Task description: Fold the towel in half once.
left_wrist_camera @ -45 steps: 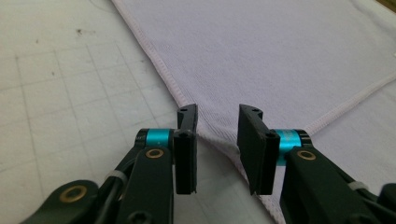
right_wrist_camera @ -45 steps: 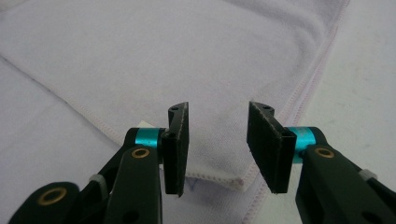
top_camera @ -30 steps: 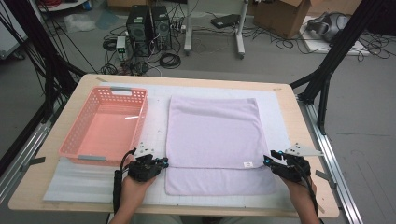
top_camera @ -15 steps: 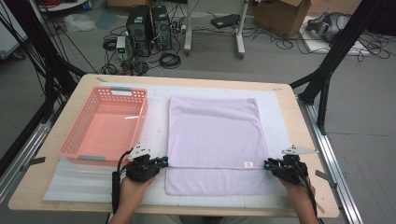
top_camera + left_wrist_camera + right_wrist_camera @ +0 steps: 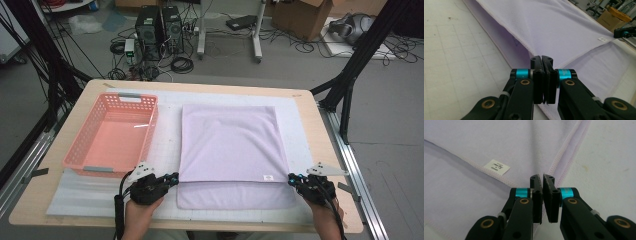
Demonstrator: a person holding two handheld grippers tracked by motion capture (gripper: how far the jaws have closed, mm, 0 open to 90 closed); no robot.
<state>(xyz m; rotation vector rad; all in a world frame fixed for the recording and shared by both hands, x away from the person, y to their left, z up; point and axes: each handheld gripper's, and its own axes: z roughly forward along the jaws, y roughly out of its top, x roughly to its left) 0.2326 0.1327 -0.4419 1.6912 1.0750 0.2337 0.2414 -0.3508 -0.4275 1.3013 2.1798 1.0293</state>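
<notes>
A lavender towel [image 5: 230, 142] lies on the white mat, folded so its upper layer stops short of the near edge. My left gripper [image 5: 174, 177] is at the near left corner of that upper layer. Its jaws are shut with the towel's hem [image 5: 524, 45] running into them [image 5: 541, 58]. My right gripper [image 5: 291, 176] is at the near right corner, beside the small white label [image 5: 497, 166]. Its jaws [image 5: 541, 176] have just been closing and now pinch the hemmed corner of the towel [image 5: 564, 155].
An empty pink plastic basket [image 5: 150, 130] stands on the left of the mat [image 5: 167, 130]. The wooden table's right edge [image 5: 325, 135] is close beyond the towel. Black frame legs, computers and cables fill the floor behind.
The right gripper's jaws have come together at the towel's near right corner. The left hand has shifted slightly, its jaws staying shut on the left corner.
</notes>
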